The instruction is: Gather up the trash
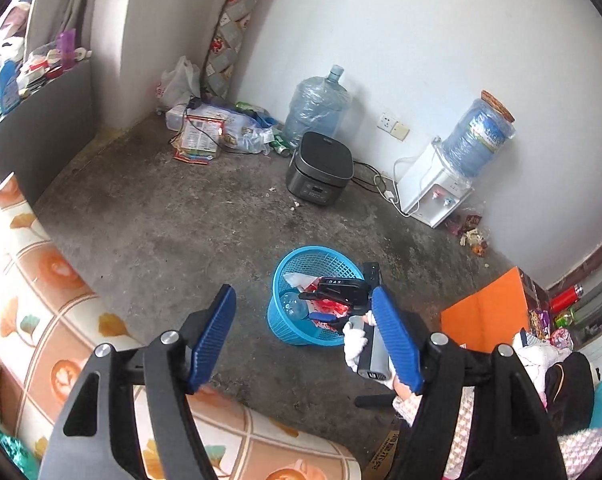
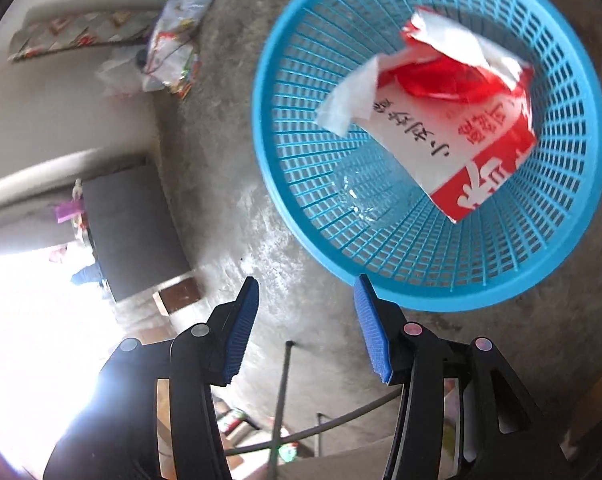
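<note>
Currently, left wrist view: left hand-held gripper (image 1: 303, 334) released, nothing between its blue pads, held above a bare concrete floor (image 1: 173, 216); blue basket (image 1: 313, 296) stands on the floor ahead, holding a red-and-white wrapper and a clear bottle (image 1: 293, 305); right hand-held gripper (image 1: 333, 300) reaches over the basket rim, gripped by a gloved hand (image 1: 357, 344). More litter lies by the far wall: a pile of bags (image 1: 217, 130) in the corner, wrappers (image 1: 471, 234) beside the water dispenser (image 1: 431, 194). Right wrist view: right hand-held gripper (image 2: 307, 322) released and empty, jaws apart just short of the basket (image 2: 285, 168) rim; wrapper (image 2: 457, 128) inside the basket, clear of the pads. Step in hand, by judgement: one piece dropped in, both grippers free. Next move likely calls for going to the remaining floor litter, closing on one piece, and carrying it back to the basket.
</note>
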Available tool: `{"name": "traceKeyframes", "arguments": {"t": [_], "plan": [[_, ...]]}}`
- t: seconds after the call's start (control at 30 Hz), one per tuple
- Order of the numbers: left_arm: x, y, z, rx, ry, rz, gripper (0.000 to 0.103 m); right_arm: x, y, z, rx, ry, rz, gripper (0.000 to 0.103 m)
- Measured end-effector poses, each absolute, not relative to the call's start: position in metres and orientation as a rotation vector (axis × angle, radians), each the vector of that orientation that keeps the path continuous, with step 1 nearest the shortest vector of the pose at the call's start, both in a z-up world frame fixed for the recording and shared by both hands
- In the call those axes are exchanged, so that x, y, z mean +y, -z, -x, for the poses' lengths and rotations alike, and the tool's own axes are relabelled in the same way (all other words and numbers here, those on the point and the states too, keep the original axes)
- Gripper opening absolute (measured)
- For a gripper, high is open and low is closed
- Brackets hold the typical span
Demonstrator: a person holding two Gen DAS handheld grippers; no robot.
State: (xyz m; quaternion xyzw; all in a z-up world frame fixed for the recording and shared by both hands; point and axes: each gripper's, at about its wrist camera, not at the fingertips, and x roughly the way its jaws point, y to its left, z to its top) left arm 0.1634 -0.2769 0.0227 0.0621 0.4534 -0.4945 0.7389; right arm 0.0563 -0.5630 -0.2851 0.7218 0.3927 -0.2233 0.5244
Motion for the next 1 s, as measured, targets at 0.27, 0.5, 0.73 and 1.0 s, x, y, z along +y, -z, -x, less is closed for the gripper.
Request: {"name": "traceKeyframes", "arguments": {"t": [0.27,0.5,0.73,1.0], "plan": [[-0.224,-0.017,-0.178,1.002,1.012,-0.05,0.069,-0.571,0.325,-0.057,0.92,0.74,-1.878,0.057],[-0.2,-0.004,-0.191,1.03,0.99,0.031,0.069,-0.572,0.351,-0.055,0.855,0.843,-1.988,0.059],[-0.19,0.003,-0.197,1.044,0.972,0.055,0.069,-0.572,0.373,-0.063,0.77,0.932,-2.054,0.065],[-0.184,0.008,-0.202,1.053,0.952,0.076,0.069,-0.566,0.393,-0.068,0.679,0.959,-2.125,0.068]]}}
